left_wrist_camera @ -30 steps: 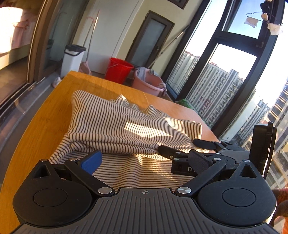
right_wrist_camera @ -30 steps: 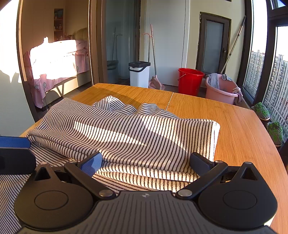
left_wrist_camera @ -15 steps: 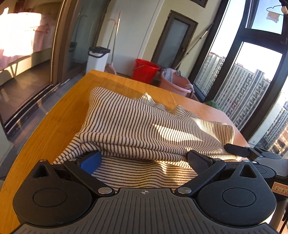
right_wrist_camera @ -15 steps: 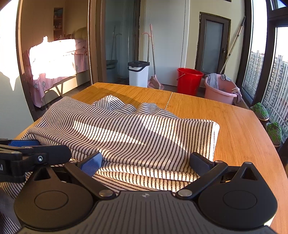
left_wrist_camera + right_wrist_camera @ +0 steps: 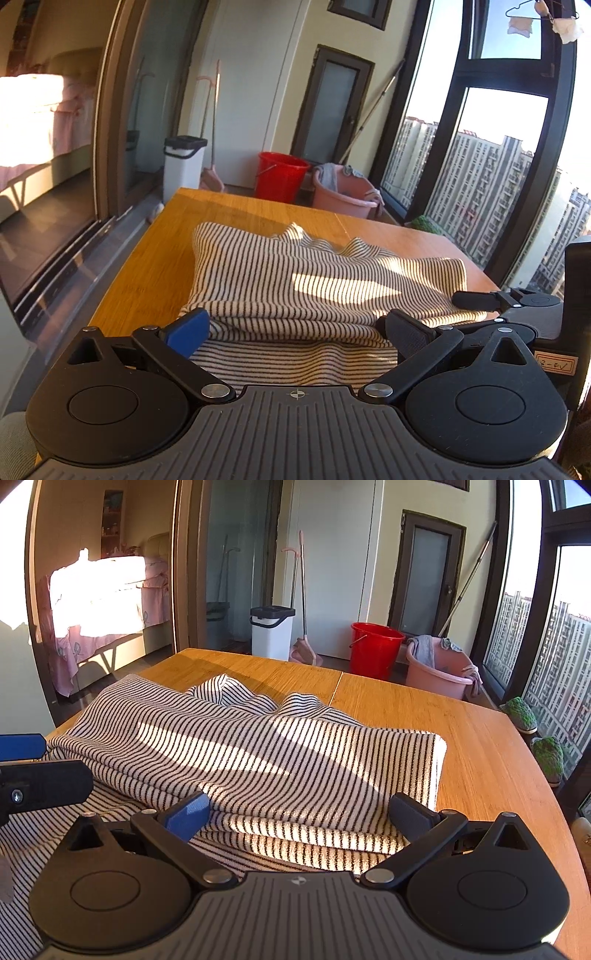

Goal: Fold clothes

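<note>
A long wooden counter [image 5: 480, 746] stands in a sunny room with big windows and tall buildings outside. On the floor past its far end are a white bin with a black lid [image 5: 272, 632], a round red plastic bucket [image 5: 376, 649] and a pink tub [image 5: 439, 672] with grey cloths hanging in it. A folded black-and-white striped shirt [image 5: 258, 753] lies on the counter. The left gripper [image 5: 295, 334] and the right gripper [image 5: 297, 812] sit at its near edge, jaws spread wide, gripping nothing.
</note>
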### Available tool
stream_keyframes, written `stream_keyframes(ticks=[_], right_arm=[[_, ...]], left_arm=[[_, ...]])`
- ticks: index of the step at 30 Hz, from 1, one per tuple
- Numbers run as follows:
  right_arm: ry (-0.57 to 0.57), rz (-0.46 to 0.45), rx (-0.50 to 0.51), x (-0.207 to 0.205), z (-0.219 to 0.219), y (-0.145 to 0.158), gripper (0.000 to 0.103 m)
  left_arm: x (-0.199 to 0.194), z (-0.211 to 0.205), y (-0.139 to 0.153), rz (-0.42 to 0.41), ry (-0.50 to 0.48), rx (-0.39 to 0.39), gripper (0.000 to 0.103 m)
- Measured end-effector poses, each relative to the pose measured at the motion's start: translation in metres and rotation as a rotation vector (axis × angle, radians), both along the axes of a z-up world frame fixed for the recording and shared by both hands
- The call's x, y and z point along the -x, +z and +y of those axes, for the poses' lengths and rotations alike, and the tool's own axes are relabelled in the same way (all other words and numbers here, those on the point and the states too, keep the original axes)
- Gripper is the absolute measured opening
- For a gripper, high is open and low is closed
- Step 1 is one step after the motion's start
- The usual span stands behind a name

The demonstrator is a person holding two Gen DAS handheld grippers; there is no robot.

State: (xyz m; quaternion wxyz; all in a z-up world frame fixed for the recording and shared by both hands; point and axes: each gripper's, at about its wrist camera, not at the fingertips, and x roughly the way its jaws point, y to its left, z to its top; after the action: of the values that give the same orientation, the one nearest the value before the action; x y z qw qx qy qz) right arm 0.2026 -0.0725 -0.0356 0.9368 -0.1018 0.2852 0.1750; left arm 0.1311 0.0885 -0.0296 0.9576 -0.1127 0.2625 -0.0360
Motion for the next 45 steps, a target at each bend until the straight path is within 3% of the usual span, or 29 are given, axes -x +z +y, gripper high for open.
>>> stream_keyframes(ticks=[5, 8, 11, 13, 18, 21, 29, 33, 45], right_arm=[[0.000, -0.006, 0.009, -0.001, 0.001, 0.000, 0.103], [0.001, 0.007, -0.011, -0.003, -0.003, 0.000, 0.103], [0.002, 0.017, -0.025, -0.004, -0.004, -0.001, 0.103], [0.002, 0.021, -0.030, -0.005, -0.005, -0.001, 0.103], [-0.002, 0.030, -0.032, -0.007, -0.006, -0.001, 0.103], [0.014, 0.051, -0.079, -0.012, -0.013, -0.002, 0.103], [0.104, 0.056, -0.074, -0.031, -0.006, -0.002, 0.103], [0.105, 0.051, -0.072, -0.030, -0.005, 0.000, 0.103], [0.104, 0.046, -0.061, -0.031, -0.003, 0.001, 0.103]], left_arm=[[-0.010, 0.001, -0.014, 0.091, 0.013, 0.026, 0.103], [-0.009, 0.005, -0.015, 0.091, 0.017, 0.043, 0.103], [-0.007, -0.003, -0.013, 0.101, 0.028, 0.012, 0.103], [-0.008, -0.006, -0.008, 0.094, 0.031, 0.050, 0.103], [-0.019, -0.008, -0.012, 0.116, 0.142, 0.051, 0.103], [-0.016, -0.017, -0.012, 0.122, 0.170, -0.034, 0.103], [-0.019, -0.048, -0.012, 0.191, 0.227, -0.265, 0.103], [-0.019, -0.043, -0.012, 0.193, 0.225, -0.223, 0.103], [-0.018, -0.045, -0.012, 0.193, 0.226, -0.229, 0.103]])
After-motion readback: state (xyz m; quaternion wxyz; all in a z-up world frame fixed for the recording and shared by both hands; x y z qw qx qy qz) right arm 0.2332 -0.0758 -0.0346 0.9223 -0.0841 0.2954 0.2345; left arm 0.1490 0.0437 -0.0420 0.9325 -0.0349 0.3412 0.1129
